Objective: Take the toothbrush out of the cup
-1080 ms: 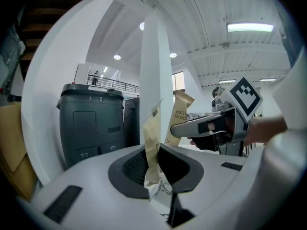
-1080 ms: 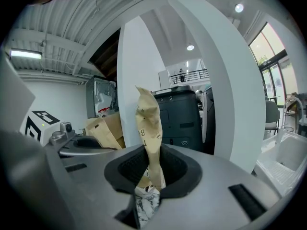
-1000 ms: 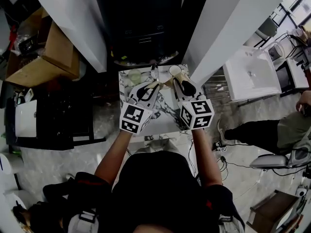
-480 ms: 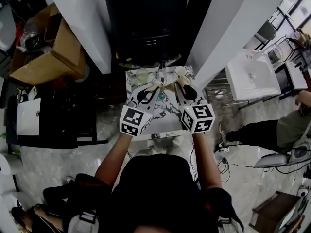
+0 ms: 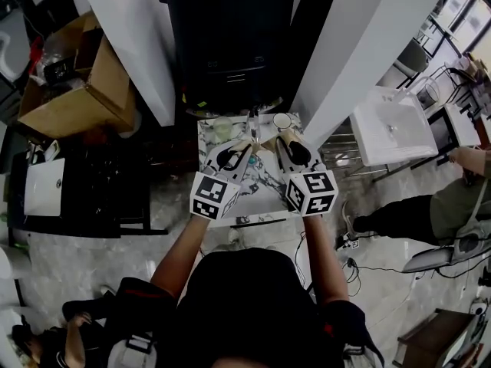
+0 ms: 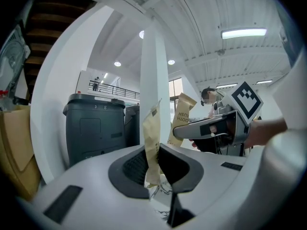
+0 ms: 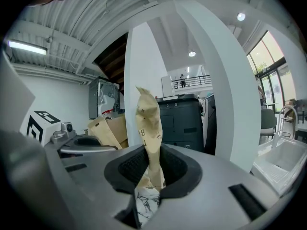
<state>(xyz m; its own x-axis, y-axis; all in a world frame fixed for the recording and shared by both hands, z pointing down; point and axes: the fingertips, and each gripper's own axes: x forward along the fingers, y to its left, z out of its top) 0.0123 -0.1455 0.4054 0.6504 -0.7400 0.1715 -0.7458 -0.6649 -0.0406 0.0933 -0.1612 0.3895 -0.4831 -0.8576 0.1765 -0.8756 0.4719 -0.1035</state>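
— What do we have in our left gripper (image 6: 154,161)?
— Its fingers (image 6: 135,166) are clenched on a tan paper strip (image 6: 152,133), which stands upright between them.
— And our right gripper (image 7: 149,169)?
— Its fingers (image 7: 128,166) are also clamped, on a printed tan packet (image 7: 146,123), crumpled where they pinch it. From the left gripper view we read "TOOTH BRUSH" on it.
— One piece of paper or two?
— We cannot tell; the tips nearly meet.
— Where is the toothbrush?
— We cannot make it out bare. The packet named for it hangs above the marbled bench (image 5: 265,194), just on the near side of the white cup (image 5: 282,119), which stands at the bench's far edge.
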